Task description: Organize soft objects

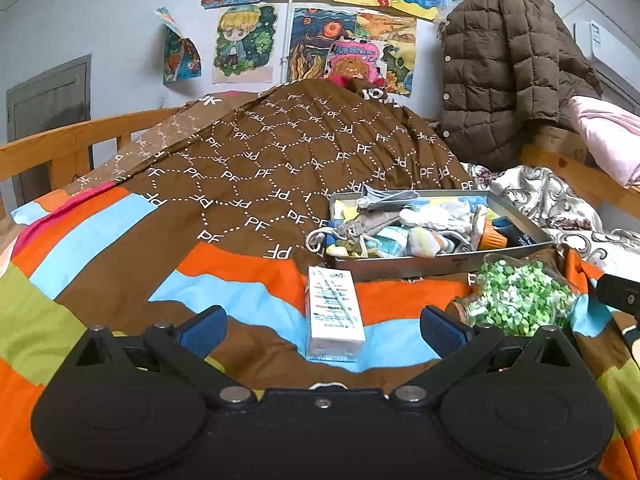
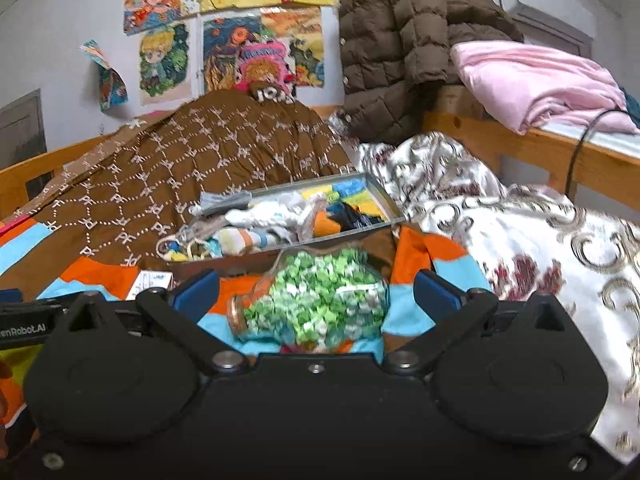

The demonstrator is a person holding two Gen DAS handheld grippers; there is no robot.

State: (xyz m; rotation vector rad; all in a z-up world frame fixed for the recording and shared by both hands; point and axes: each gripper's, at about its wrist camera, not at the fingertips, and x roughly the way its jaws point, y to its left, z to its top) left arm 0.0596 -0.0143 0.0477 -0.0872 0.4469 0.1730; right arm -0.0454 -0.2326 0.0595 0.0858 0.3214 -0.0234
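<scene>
A grey metal tray [image 1: 424, 265] [image 2: 276, 251] full of socks and small cloth items sits on the striped bedspread. A white tissue pack [image 1: 334, 314] lies in front of it, between the spread fingers of my left gripper [image 1: 322, 328], which is open and empty. A glass jar of green and white paper stars [image 1: 518, 298] [image 2: 316, 304] lies on its side to the right. My right gripper [image 2: 318, 294] is open around the jar, its blue pads [image 2: 434, 290] apart from the glass.
A brown patterned quilt [image 1: 304, 148] is heaped behind the tray. A white floral blanket [image 2: 520, 232] lies to the right. A brown puffer jacket [image 1: 504, 72] and pink bedding [image 2: 536, 80] hang on the wooden bed frame [image 2: 520, 148]. The right gripper's body [image 1: 620, 294] shows at the left view's edge.
</scene>
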